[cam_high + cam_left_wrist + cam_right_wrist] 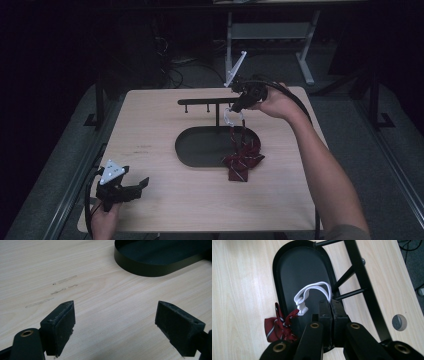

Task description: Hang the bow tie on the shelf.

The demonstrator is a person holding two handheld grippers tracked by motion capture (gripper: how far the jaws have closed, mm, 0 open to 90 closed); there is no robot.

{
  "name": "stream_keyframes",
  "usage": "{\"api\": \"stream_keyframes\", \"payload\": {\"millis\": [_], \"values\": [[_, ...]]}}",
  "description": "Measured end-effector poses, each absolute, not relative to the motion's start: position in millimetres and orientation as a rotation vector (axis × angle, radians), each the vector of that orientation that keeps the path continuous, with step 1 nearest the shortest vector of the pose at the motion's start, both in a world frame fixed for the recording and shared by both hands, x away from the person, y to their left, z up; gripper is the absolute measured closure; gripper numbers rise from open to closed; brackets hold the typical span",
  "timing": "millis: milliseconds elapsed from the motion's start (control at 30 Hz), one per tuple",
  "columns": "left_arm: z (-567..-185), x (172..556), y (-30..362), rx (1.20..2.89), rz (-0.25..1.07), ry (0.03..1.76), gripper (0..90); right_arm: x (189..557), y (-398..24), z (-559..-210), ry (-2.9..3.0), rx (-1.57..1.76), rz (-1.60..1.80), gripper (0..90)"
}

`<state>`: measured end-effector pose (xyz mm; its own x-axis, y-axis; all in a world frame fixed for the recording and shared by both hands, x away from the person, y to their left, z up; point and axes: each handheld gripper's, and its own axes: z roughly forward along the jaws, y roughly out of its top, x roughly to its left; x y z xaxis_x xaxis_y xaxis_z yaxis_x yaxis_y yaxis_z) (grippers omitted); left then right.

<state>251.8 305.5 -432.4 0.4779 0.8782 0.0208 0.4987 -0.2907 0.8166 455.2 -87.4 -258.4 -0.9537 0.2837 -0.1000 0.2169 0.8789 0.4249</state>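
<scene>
1. The bow tie (243, 161) is hanging limp by its strap (317, 288), its tail resting on the tray (200, 147) rim: judged light, soft.
2. The right hand-held gripper (331, 305) is pinching the strap, the best hold.
3. The left hand-held gripper (115, 322) is gaping, empty, over the surface (165, 200).

- Table (100, 302): pale wood-grain top, smooth and matt — a few scuffed streaks in it.
- Oval tray (294, 272): black, metal by the look, satin-matt.
- Bow tie (278, 326): dark red woven cloth with pale stripes, crumpled.
- Strap (314, 288): white, smooth, with a white plastic clasp.
- Rack (362, 282): matt black bars.
- Left gripper (116, 327): matt black pads — rough, fuzzy edges.
</scene>
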Motion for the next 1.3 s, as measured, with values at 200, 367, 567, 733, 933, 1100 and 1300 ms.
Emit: {"api": "stream_keyframes", "payload": {"millis": [200,367,567,733,933,1100,1300], "values": [[-433.0,252.6,304.2,1.943,0.619,1.134,16.1,463.5,-87.8,-258.4,2.891,0.412,0.632,87.8],[-432.7,252.6,304.4,1.942,0.619,1.138,16.1,468.3,-88.3,-257.5,2.886,0.42,0.629,87.8],[-432.8,252.6,304.5,1.942,0.622,1.134,16.1,473.9,-87.0,-255.3,2.877,0.44,0.646,87.8],[-432.8,252.7,304.7,1.94,0.622,1.134,16.1,478.3,-85.8,-254.2,2.873,0.457,0.65,87.8],[-432.8,252.8,304.3,1.949,0.618,1.131,16.1,483.7,-87.0,-258.3,2.876,0.495,0.637,87.7],[-433.2,252.7,303.3,1.944,0.613,1.134,16.1,486.3,-87.8,-262.6,2.874,0.515,0.617,87.5],[-432.9,252.6,302.9,1.95,0.611,1.132,16.1,487.0,-86.5,-263.9,2.868,0.513,0.621,87.5]]}}
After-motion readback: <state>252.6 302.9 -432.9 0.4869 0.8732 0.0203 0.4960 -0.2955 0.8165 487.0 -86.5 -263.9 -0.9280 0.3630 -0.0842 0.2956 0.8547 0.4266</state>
